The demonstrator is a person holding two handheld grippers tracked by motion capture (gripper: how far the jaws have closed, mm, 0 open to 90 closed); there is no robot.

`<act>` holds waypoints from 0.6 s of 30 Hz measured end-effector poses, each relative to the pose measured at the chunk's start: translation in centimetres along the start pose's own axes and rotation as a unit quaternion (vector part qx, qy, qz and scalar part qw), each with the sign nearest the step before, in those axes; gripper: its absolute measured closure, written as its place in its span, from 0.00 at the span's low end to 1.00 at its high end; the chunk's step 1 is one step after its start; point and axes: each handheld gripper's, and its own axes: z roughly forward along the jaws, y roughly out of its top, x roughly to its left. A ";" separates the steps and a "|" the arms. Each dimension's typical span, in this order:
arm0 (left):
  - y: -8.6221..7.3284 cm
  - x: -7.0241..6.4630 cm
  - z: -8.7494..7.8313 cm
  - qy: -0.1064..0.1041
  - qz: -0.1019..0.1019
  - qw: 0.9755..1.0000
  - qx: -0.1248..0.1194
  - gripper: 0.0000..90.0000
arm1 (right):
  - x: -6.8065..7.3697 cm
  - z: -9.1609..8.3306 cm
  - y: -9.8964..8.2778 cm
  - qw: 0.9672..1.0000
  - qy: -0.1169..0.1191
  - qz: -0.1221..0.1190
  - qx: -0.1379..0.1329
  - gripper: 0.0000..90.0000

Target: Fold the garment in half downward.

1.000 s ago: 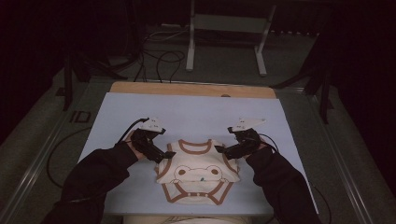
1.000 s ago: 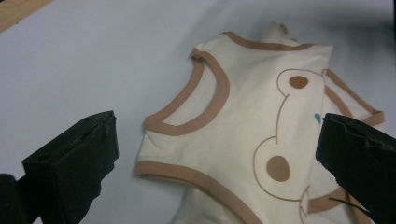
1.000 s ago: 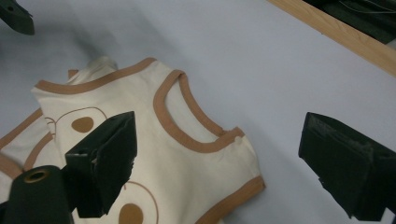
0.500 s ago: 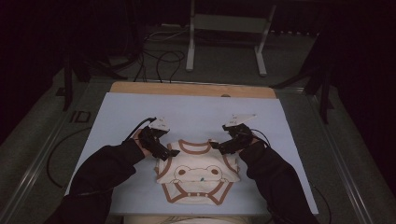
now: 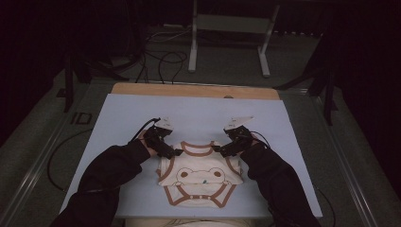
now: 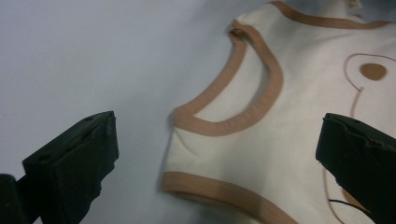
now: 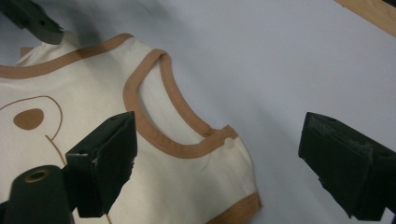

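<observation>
In the left gripper view the cream garment (image 6: 280, 154) runs off the right and bottom edges, and the right-hand jaw covers part of its printed face. In the right gripper view the garment is cut off at the left and bottom edges, its print partly behind the left-hand jaw. From the high view the person's sleeves (image 5: 111, 175) hide both wrists, and the garment's small printed details are too small to read.
</observation>
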 end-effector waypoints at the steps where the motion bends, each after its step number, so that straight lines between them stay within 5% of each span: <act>1: 0.0 0.2 0.1 -0.003 -0.003 1.000 0.002 0.00 | -0.1 0.1 -0.1 1.000 -0.001 0.001 0.001 0.13; 8: -0.2 0.7 0.6 -0.006 -0.005 1.000 0.008 0.00 | -0.4 0.5 -0.5 1.000 -0.002 0.006 0.008 0.13; 11: -0.3 0.7 0.6 0.012 -0.004 1.000 0.003 0.00 | -0.5 0.7 -0.8 1.000 0.000 0.012 0.012 0.13; 18: -0.7 1.0 0.7 0.003 -0.006 1.000 0.013 0.00 | -0.6 1.5 -1.3 0.999 -0.012 0.014 0.036 0.16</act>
